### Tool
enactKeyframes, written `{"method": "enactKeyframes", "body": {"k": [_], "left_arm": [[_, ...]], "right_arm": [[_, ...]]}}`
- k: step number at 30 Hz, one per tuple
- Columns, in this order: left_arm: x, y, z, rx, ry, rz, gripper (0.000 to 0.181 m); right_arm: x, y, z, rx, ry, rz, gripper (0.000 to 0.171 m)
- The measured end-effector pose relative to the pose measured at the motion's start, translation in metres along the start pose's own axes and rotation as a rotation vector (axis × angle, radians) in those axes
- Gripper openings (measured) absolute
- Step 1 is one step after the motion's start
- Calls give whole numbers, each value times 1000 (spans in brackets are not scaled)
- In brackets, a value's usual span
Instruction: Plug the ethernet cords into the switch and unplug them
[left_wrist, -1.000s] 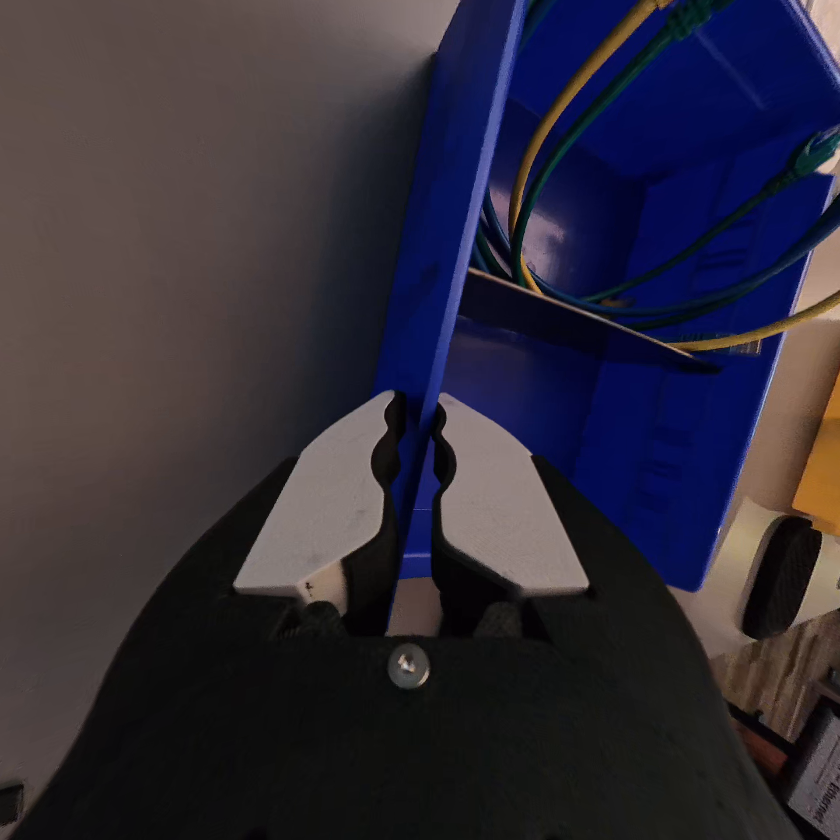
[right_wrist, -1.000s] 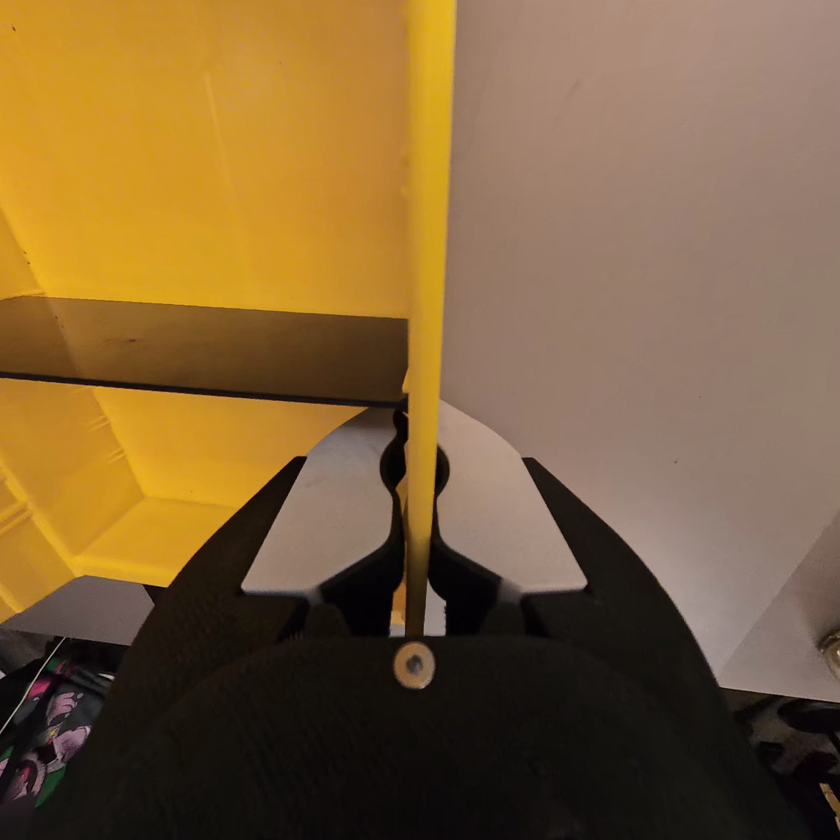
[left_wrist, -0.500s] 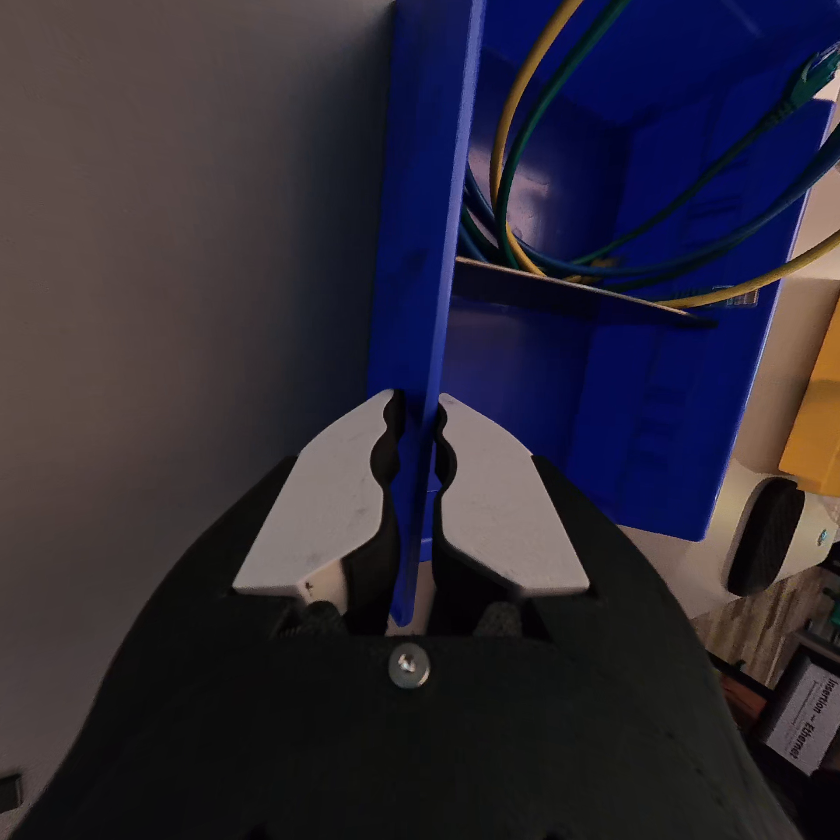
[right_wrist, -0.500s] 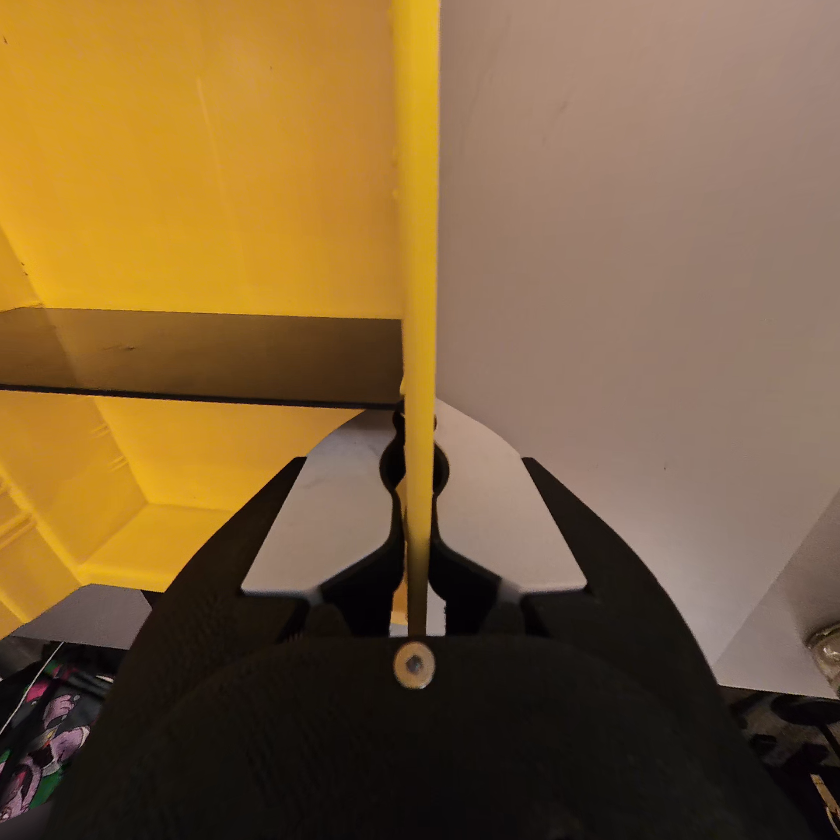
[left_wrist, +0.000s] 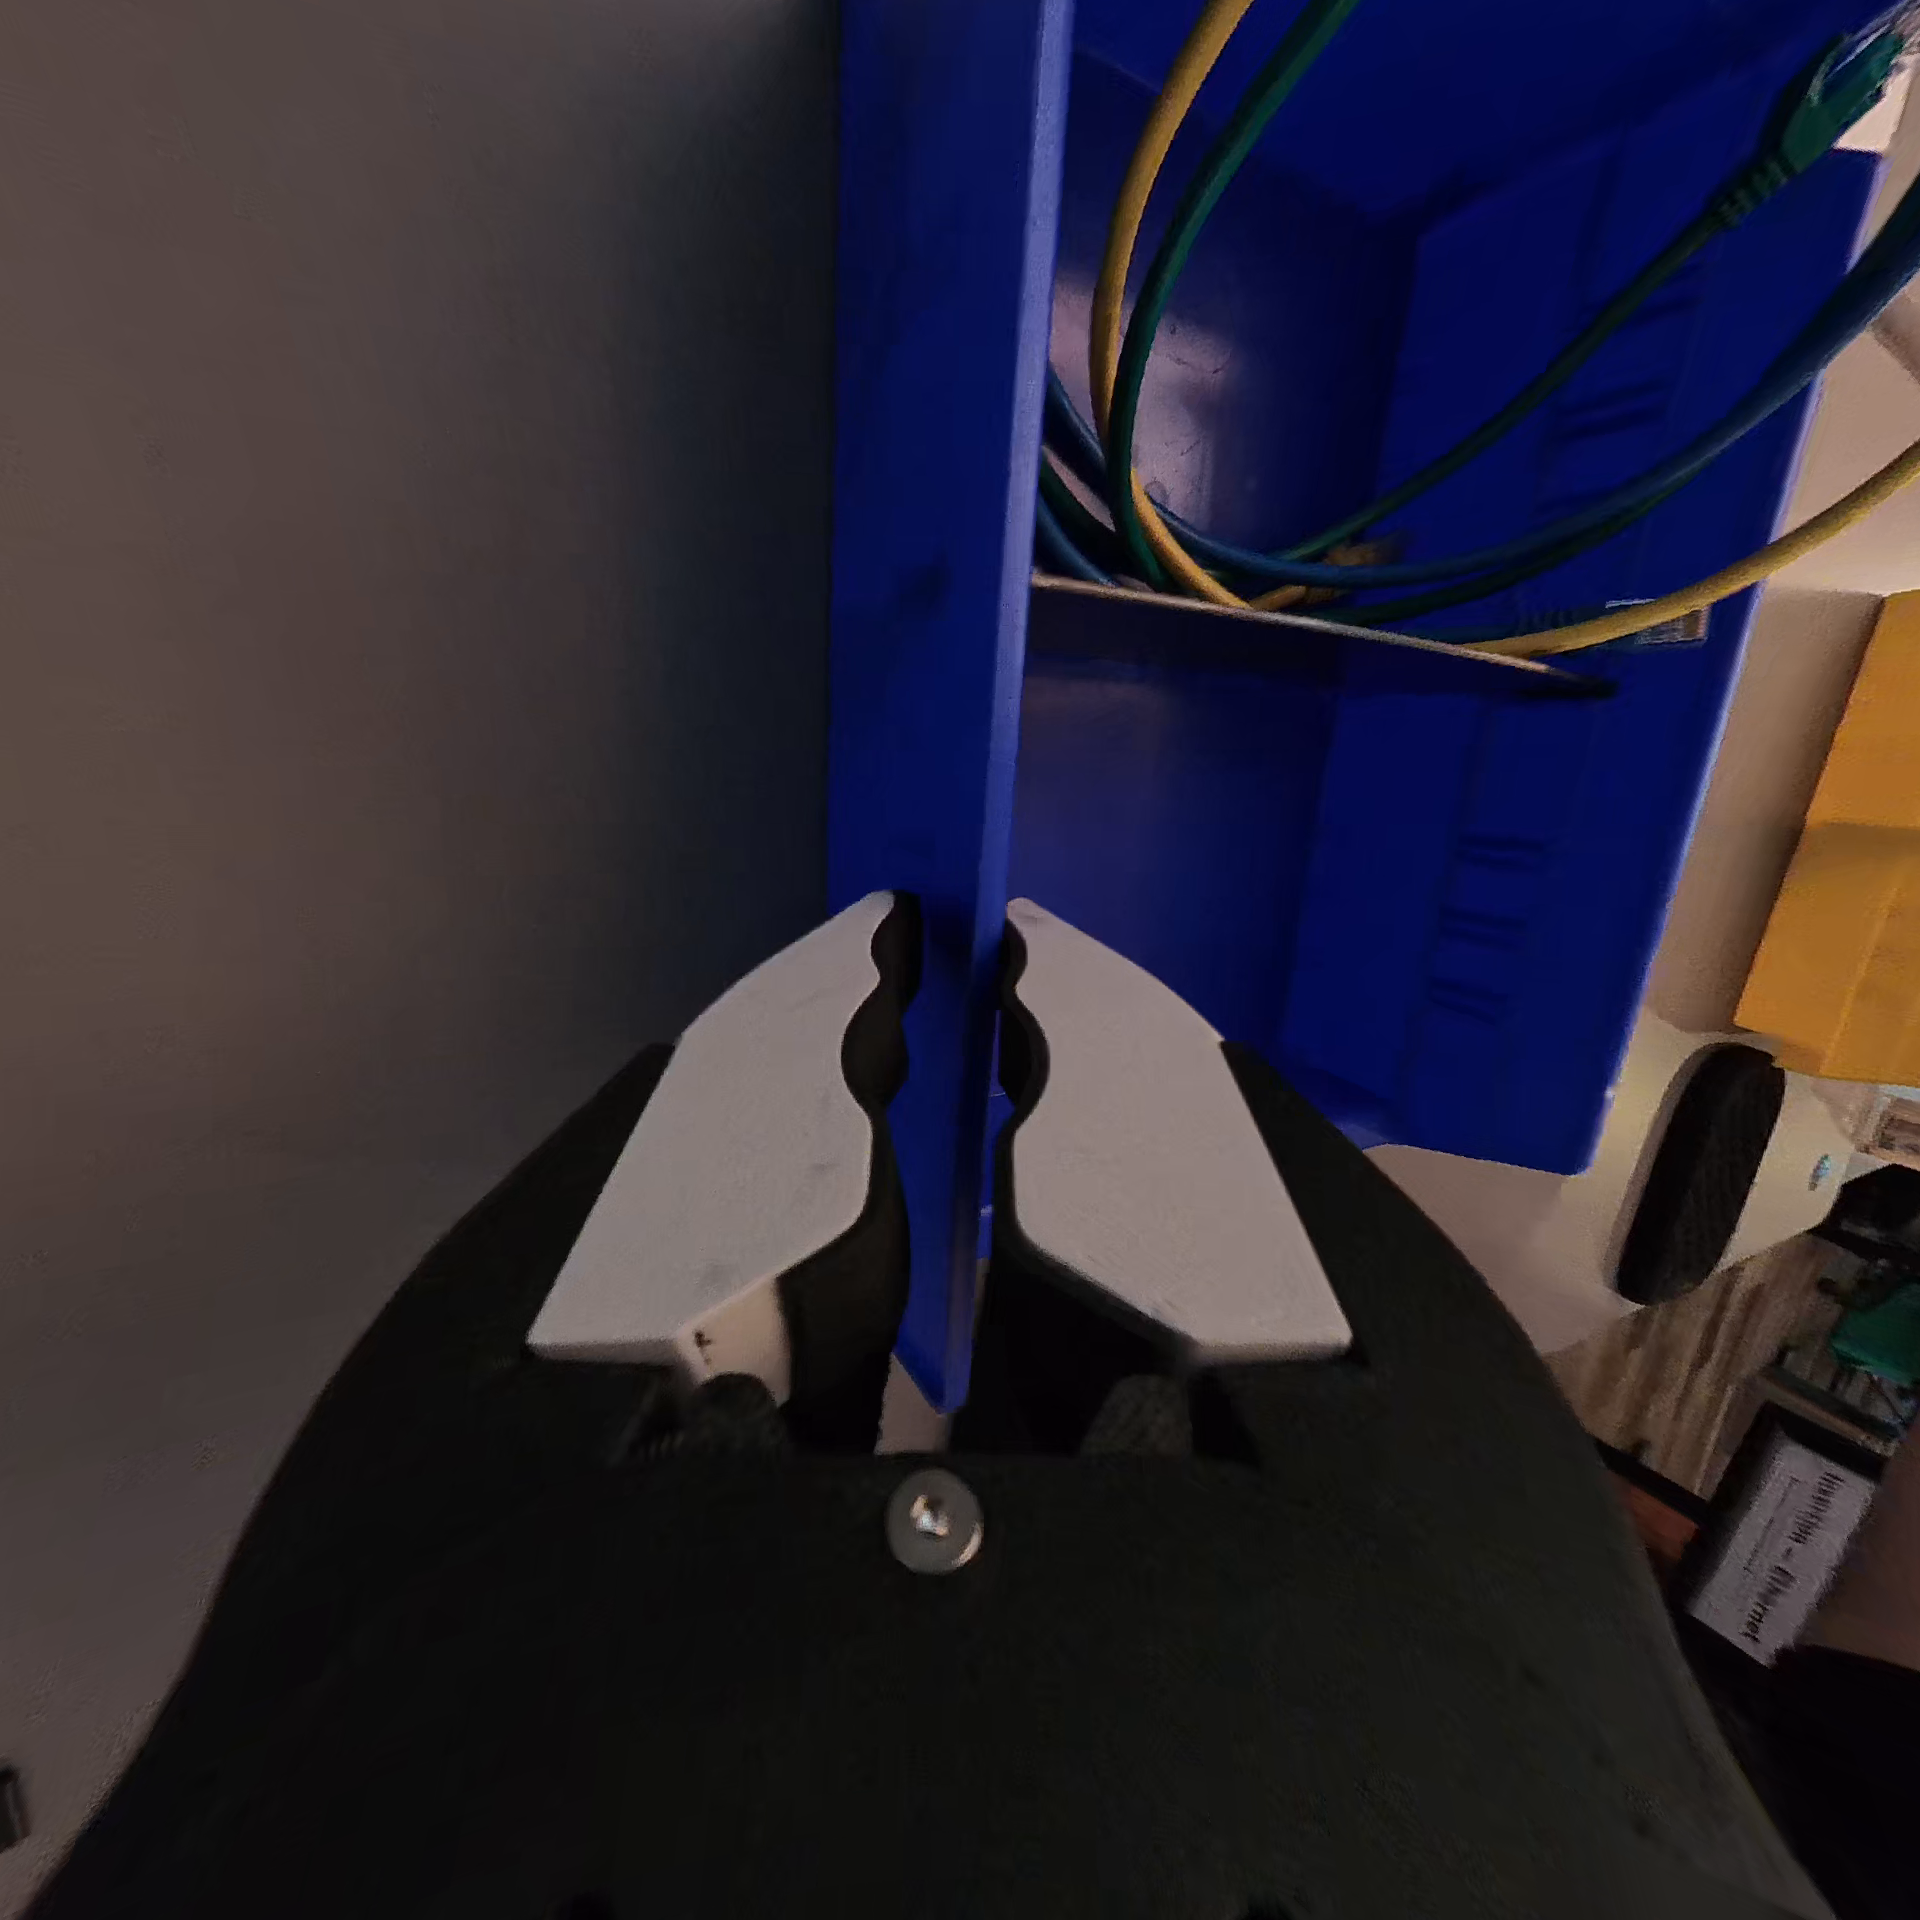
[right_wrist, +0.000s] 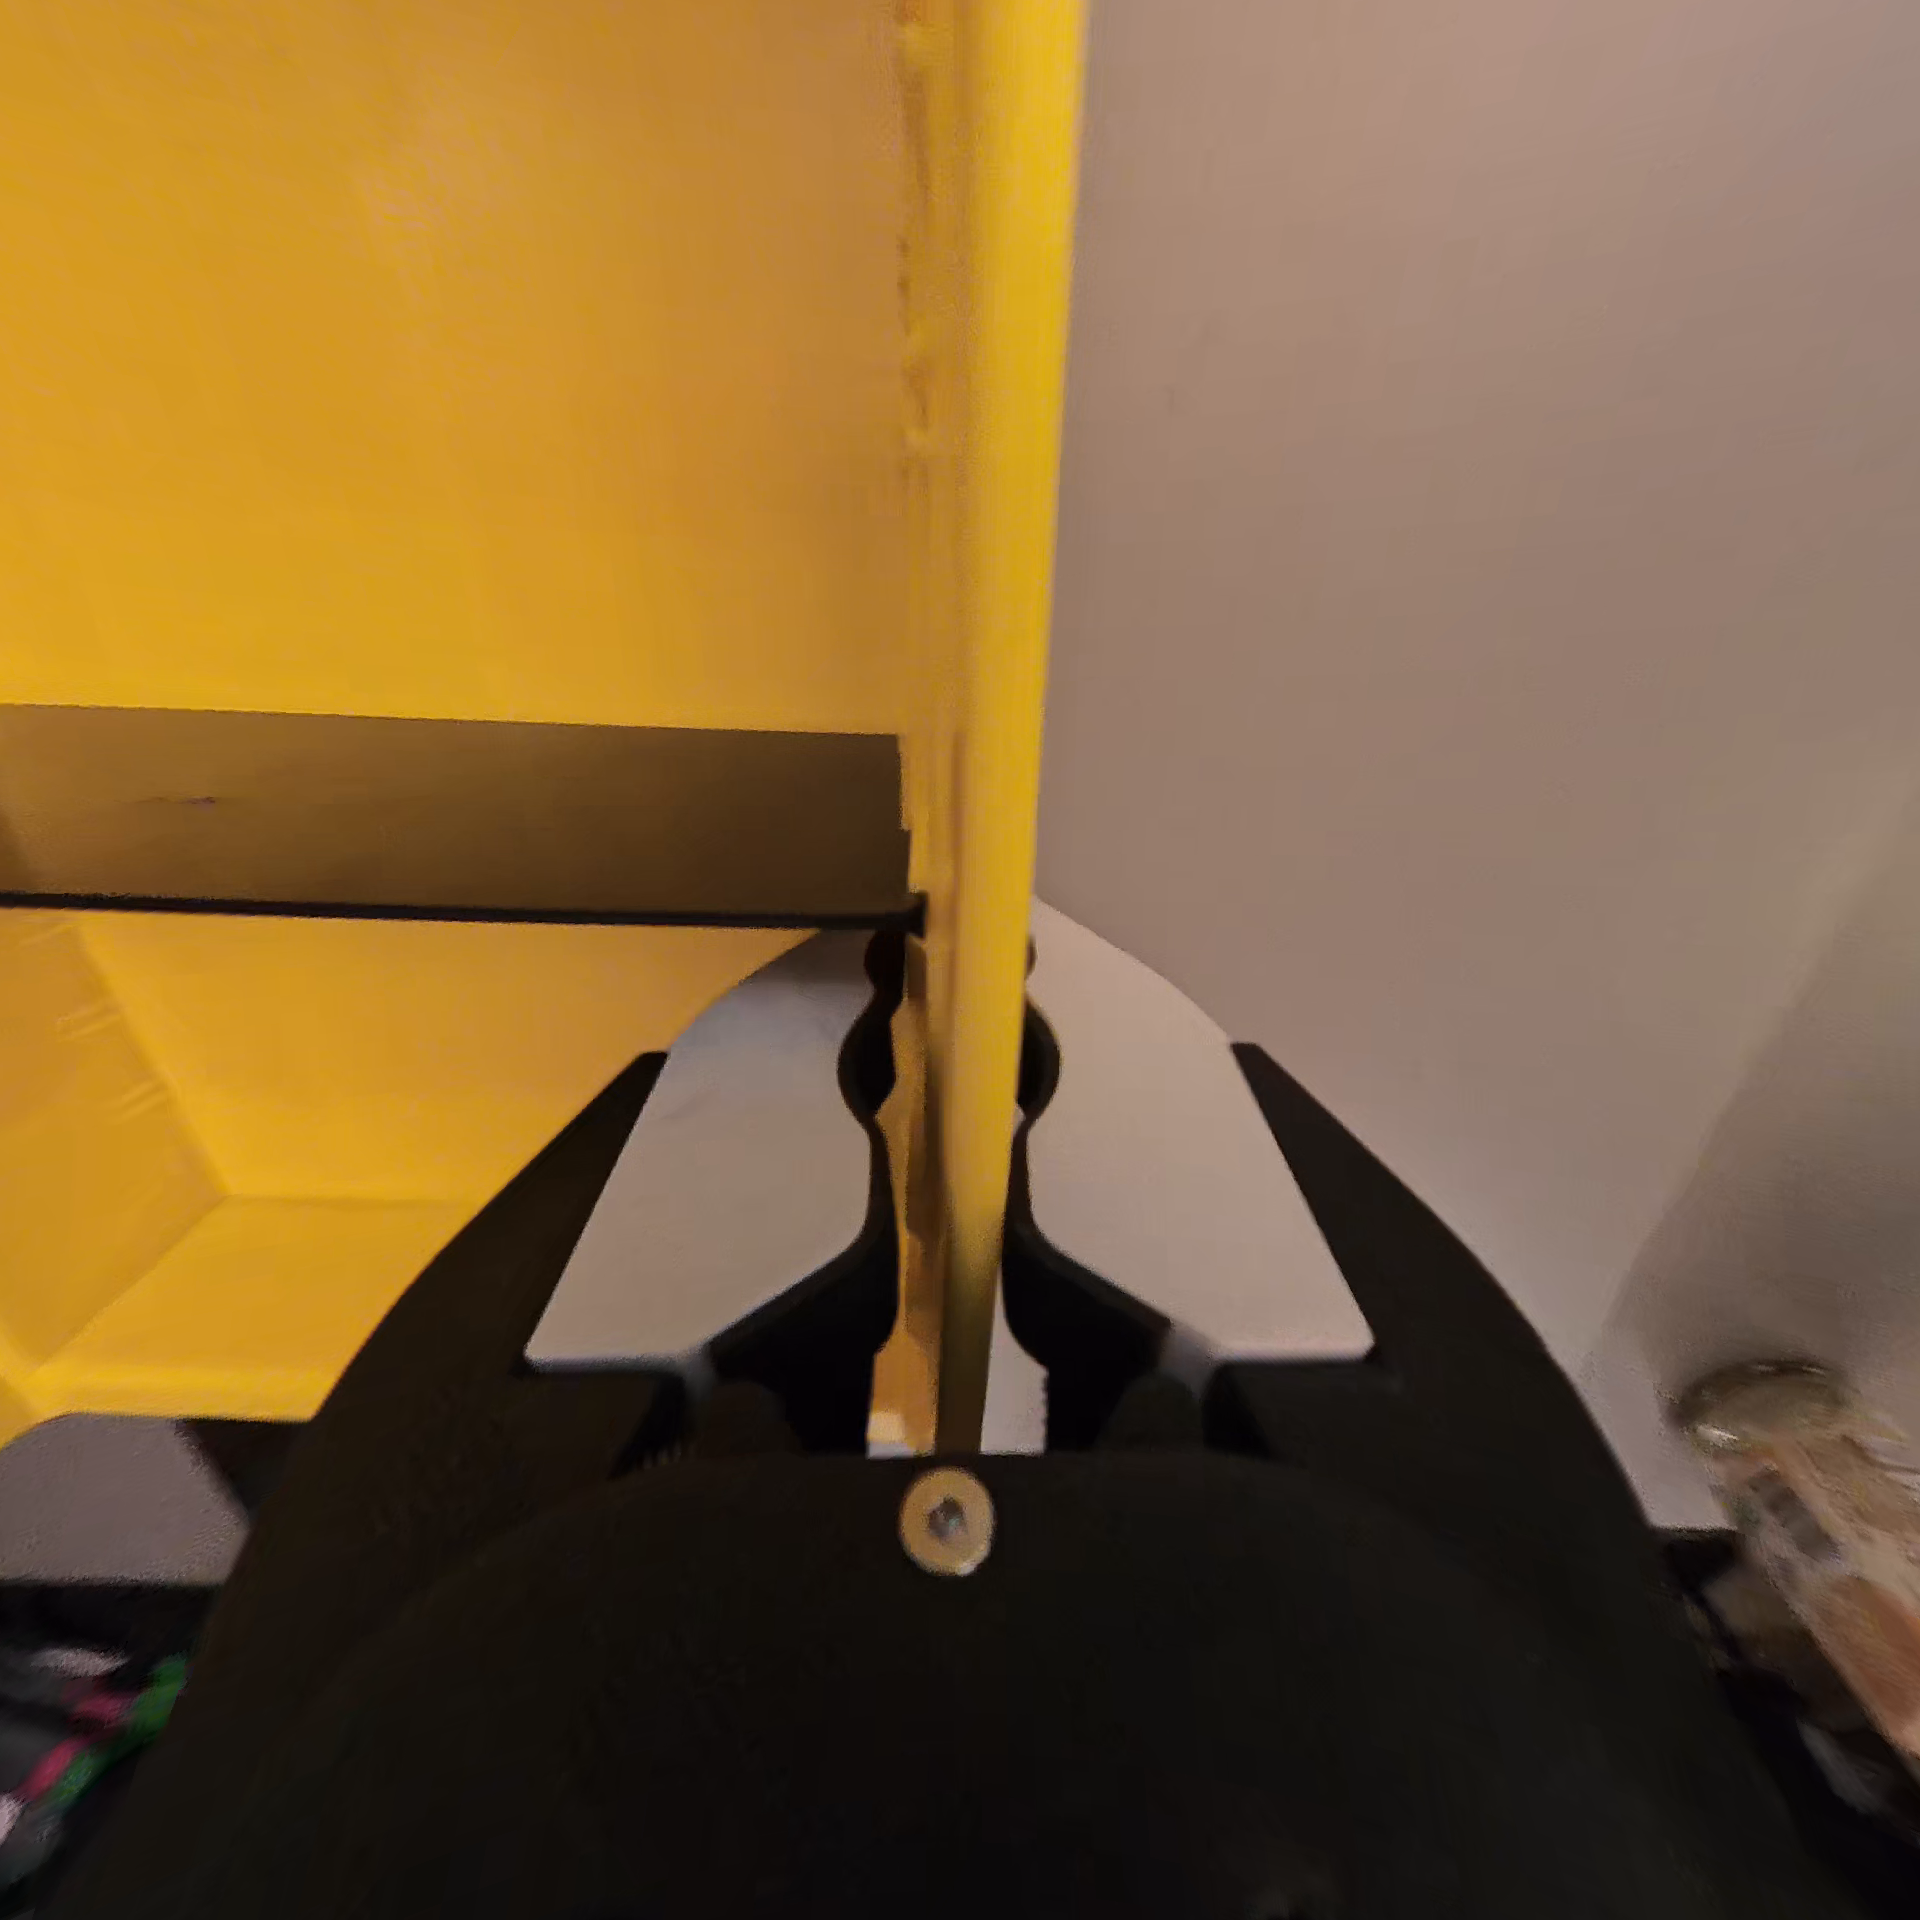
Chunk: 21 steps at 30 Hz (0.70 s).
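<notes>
So the ethernet cords (left_wrist: 1164, 416) lie loose in the blue bin (left_wrist: 1507, 831), no switch in view and I'd judge nothing plugged yet, my left tongs (left_wrist: 951, 1039) clenched on its wall, right tongs (right_wrist: 956, 1039) clamping the yellow bin (right_wrist: 416, 416) wall, open desk (left_wrist: 416, 520) outside both.

The blue bin (left_wrist: 1558, 831) is moulded plastic with a smooth, slightly glossy finish. The yellow bin (right_wrist: 416, 416) is plastic of the same kind, smooth with a soft sheen. Each bin carries a thin, dark, matt divider (right_wrist: 447, 821). The cords (left_wrist: 1143, 312) have smooth rubbery jackets in yellow, green and blue. The fingers (left_wrist: 748, 1143) are matt pale plastic set in rough, matt black housings. The bench (right_wrist: 1455, 520) is matt and plain.
</notes>
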<state>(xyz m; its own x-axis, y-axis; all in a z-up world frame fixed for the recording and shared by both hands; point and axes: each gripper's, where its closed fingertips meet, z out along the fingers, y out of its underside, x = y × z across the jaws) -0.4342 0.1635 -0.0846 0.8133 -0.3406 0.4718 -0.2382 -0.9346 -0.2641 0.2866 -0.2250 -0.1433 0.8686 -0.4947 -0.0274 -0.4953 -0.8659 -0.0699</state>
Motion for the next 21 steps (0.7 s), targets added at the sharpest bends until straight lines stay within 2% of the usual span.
{"method": "enactKeyframes", "body": {"k": [3,6,8,9,12,14,17,20,21], "left_arm": [[1,-8,-9,60,46,-43,19],[-1,-31,-32,223,27,-30,28],[4,-54,-51,384,18,25,34],[12,-68,-62,484,32,74,35],[45,-103,-90,774,97,249,60],[68,-113,-98,862,126,324,61],[104,-124,-91,915,82,420,73],[120,-137,-60,921,-194,542,102],[117,-143,-50,924,-345,566,103]], "right_arm": [[4,0,-3,6,93,-43,30],[1,1,-13,3,102,-36,36],[-6,-7,-26,62,86,-51,37],[-7,-11,-34,90,94,-51,44],[-14,-30,-69,245,105,-59,45],[-26,-50,-101,439,101,-66,51],[-71,-83,-176,922,30,-125,58],[-116,-84,-264,1460,14,-186,65],[-129,-78,-289,1620,11,-203,67]]}}
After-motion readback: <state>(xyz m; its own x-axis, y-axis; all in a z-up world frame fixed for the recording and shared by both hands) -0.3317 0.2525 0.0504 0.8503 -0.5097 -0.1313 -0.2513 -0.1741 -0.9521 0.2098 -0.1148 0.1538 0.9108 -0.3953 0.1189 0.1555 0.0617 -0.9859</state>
